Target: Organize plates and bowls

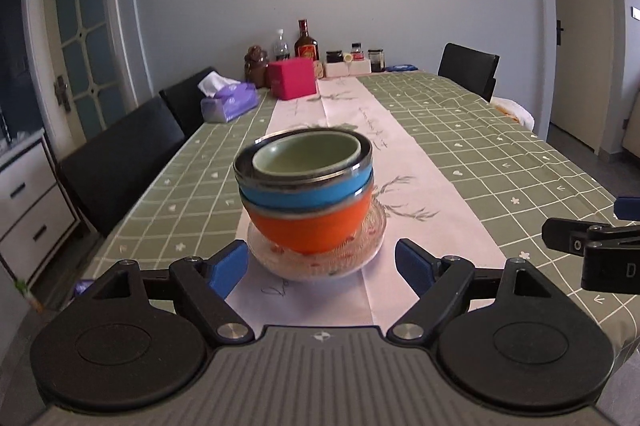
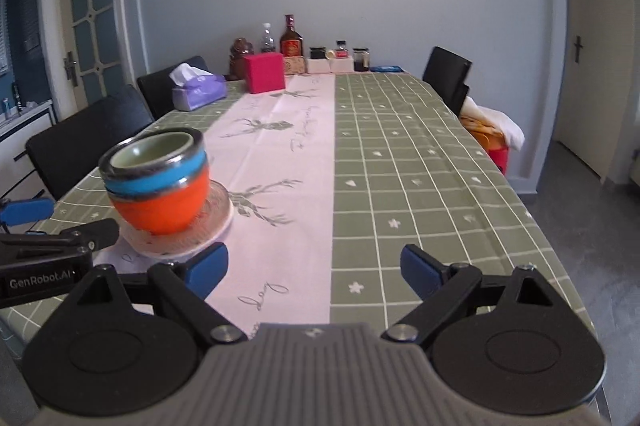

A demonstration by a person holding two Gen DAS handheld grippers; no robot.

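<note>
A green bowl [image 1: 306, 150] sits nested in a blue bowl [image 1: 304, 190], which rests in an orange bowl [image 1: 310, 230]. The stack stands on a clear glass plate [image 1: 372, 238] on the table's white runner. My left gripper [image 1: 322, 266] is open just short of the plate, its blue pads either side of the near rim and apart from it. In the right wrist view the same stack [image 2: 158, 182] and plate [image 2: 218, 210] lie to the left. My right gripper [image 2: 314, 270] is open over bare cloth with nothing between its pads.
A green checked tablecloth [image 2: 420, 162] covers a long table. At its far end stand a pink box [image 1: 292, 78], a tissue pack [image 1: 230, 102], bottles and jars [image 1: 308, 42]. Black chairs [image 1: 120, 154] line the left side and one [image 1: 468, 68] stands at the far right.
</note>
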